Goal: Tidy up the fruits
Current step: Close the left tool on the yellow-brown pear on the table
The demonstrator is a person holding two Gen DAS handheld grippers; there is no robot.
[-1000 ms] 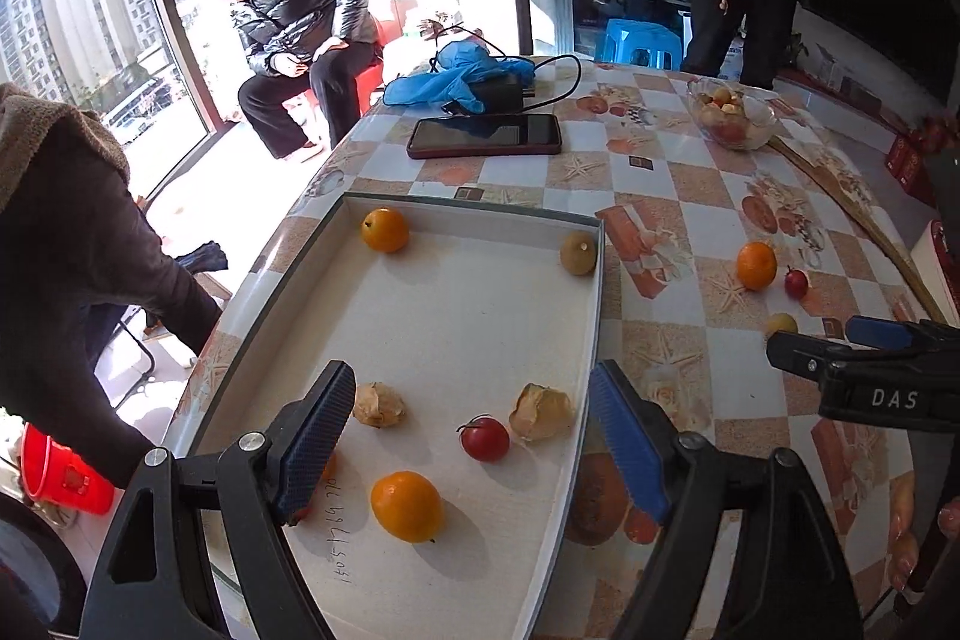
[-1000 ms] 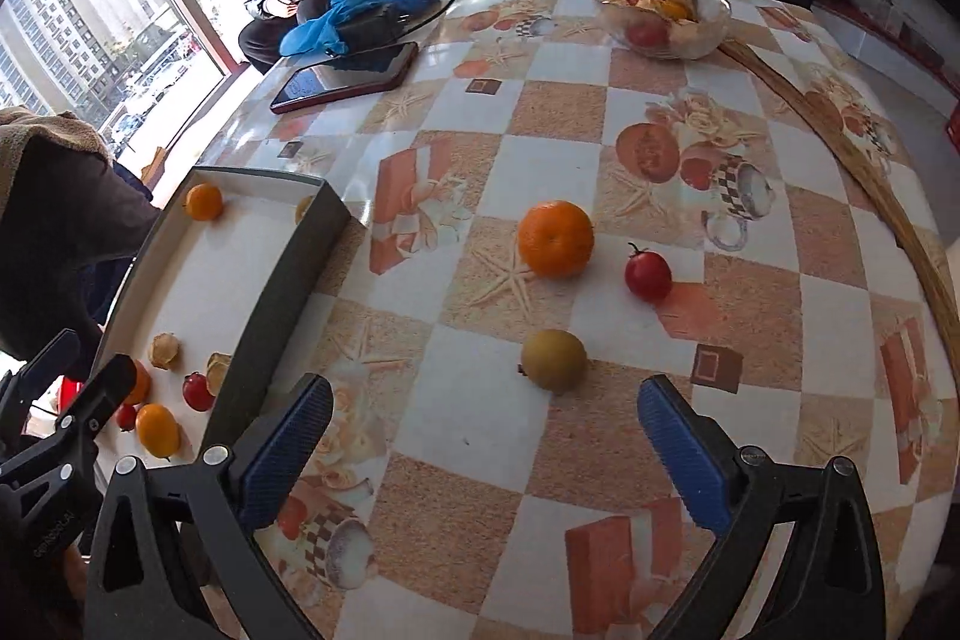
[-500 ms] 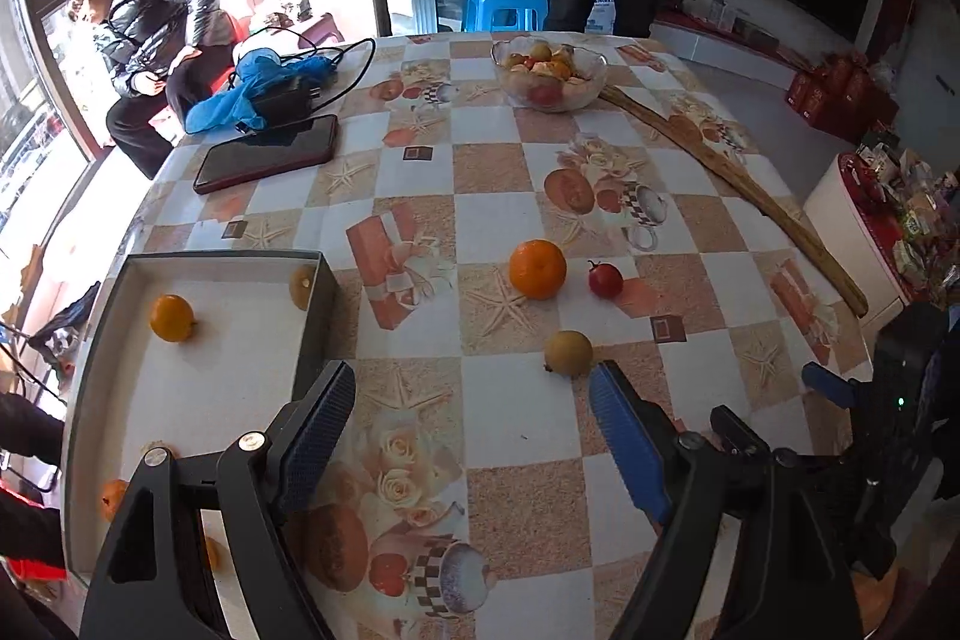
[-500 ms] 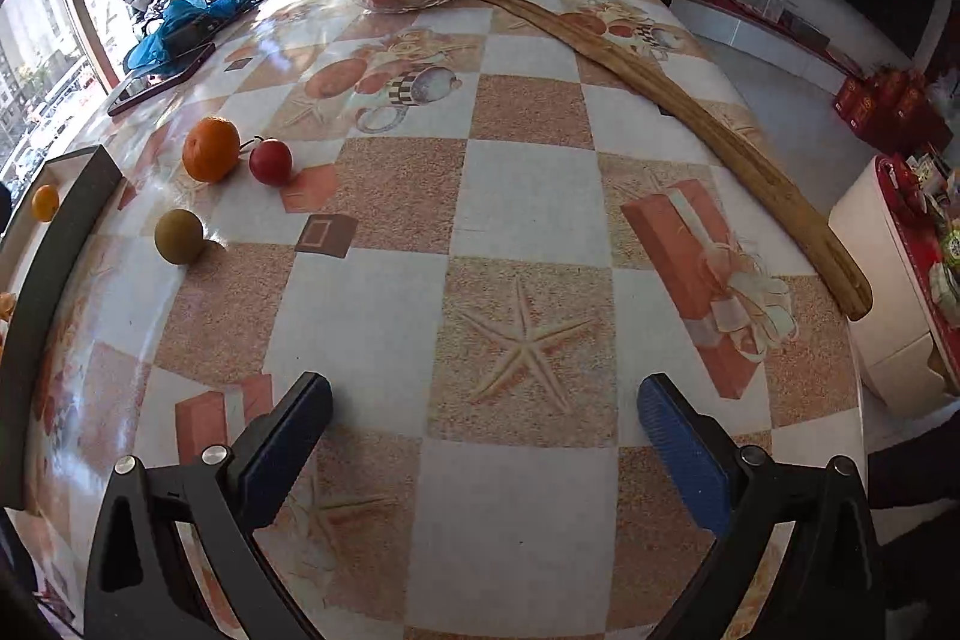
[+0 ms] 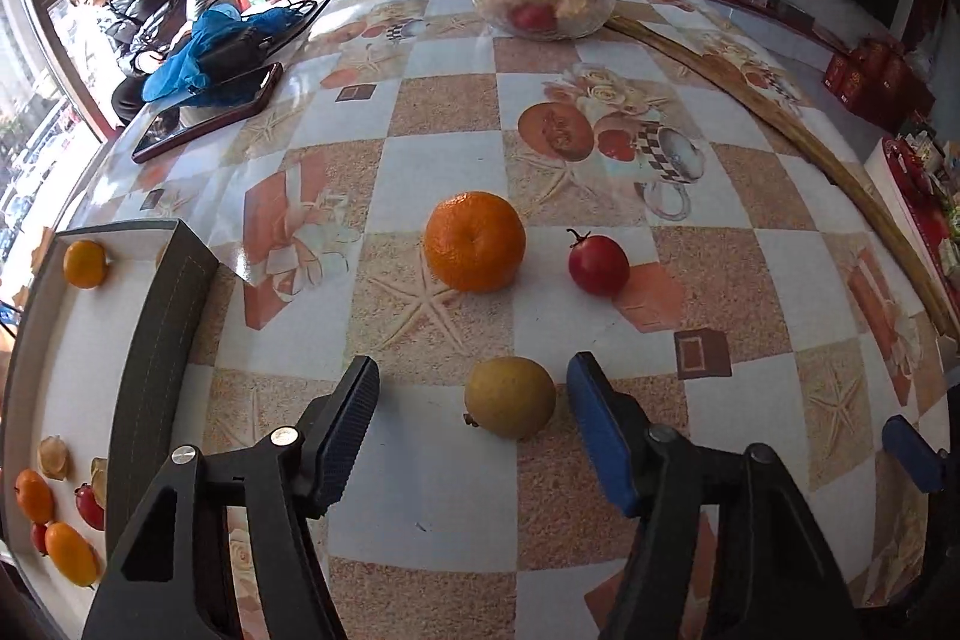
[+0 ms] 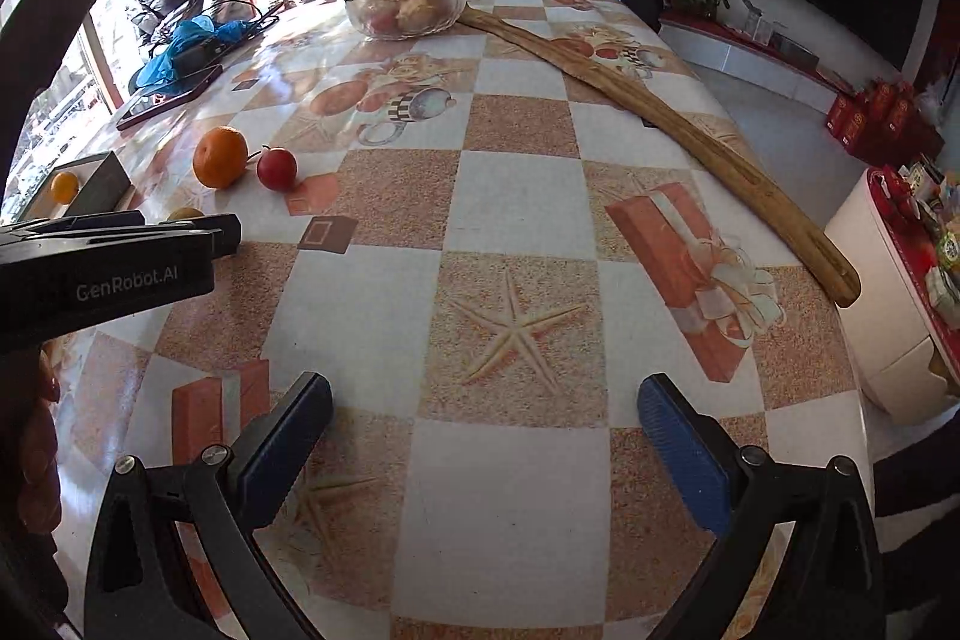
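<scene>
Lining up my left tongs [image 5: 474, 400] on the yellow-brown fruit [image 5: 510, 397].

A second ago my left tongs hung over the tray [image 5: 153, 340]; now they have swung to the loose fruit on the table [image 5: 420, 490] beside the tray, jaws spread wide and empty, the yellow-brown fruit sitting between the tips, nearer the blue pad and not yet touched. Just beyond it, farther from the tray's near end, lie the orange [image 5: 474, 241] and the small red fruit [image 5: 598, 263]. My right tongs [image 6: 483, 427] have turned away over bare table, also spread and holding nothing. I take it the tray is the goal, with three fruits left outside it; closing on this one should be next.
</scene>
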